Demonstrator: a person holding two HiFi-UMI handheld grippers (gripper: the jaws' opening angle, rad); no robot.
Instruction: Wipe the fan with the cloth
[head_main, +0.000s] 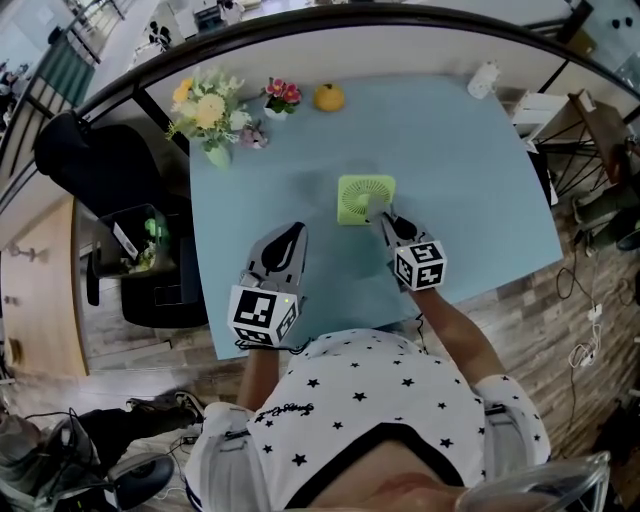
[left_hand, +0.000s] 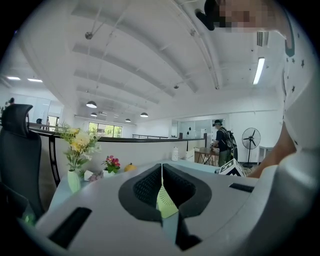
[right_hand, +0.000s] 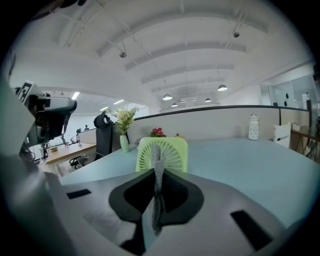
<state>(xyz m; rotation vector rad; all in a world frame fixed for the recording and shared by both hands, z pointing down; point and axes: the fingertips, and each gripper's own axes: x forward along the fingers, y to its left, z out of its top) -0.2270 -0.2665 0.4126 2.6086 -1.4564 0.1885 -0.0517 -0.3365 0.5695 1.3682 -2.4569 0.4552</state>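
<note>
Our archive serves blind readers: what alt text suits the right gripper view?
The right tool grips a grey cloth in front of a green fan standing on a pale blue table. A vase of flowers stands farther back.
</note>
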